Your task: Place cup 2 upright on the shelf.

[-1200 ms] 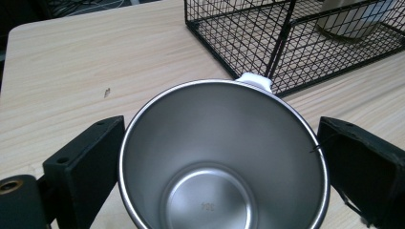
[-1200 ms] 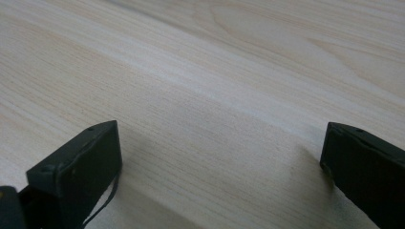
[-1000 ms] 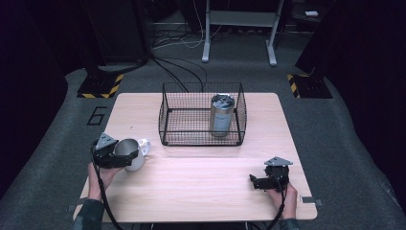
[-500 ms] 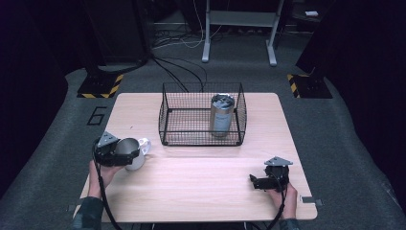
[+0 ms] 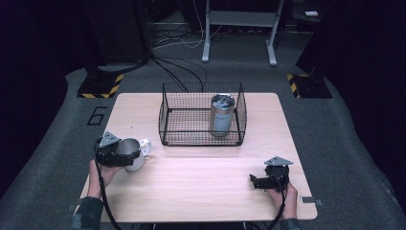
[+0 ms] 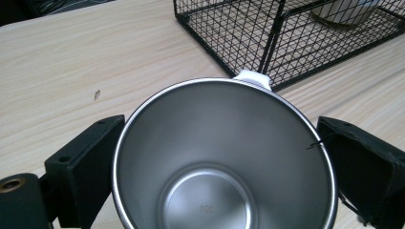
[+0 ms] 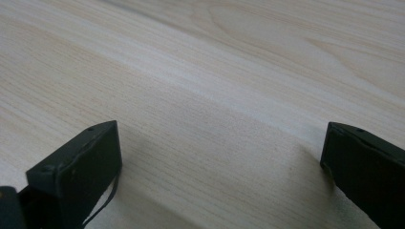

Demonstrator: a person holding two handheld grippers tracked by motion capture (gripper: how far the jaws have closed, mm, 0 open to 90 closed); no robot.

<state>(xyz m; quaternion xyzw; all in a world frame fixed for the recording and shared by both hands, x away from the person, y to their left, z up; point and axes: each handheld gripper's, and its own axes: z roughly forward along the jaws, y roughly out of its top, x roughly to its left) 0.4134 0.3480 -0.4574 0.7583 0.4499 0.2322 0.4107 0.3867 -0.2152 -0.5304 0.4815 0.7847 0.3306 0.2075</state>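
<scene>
Between our left jaws: cup [image 6: 224, 157], rim against both pads, gripped.
Right gripper [image 7: 222, 171]: jaws wide apart, bare table [image 7: 215, 71] beneath.

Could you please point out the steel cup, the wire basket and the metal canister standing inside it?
steel cup [image 6: 210, 191], left gripper view, on its inner floor.
wire basket [image 5: 201, 142], high view, on its near bottom edge.
metal canister [image 5: 221, 120], high view, on its side wall.
</scene>
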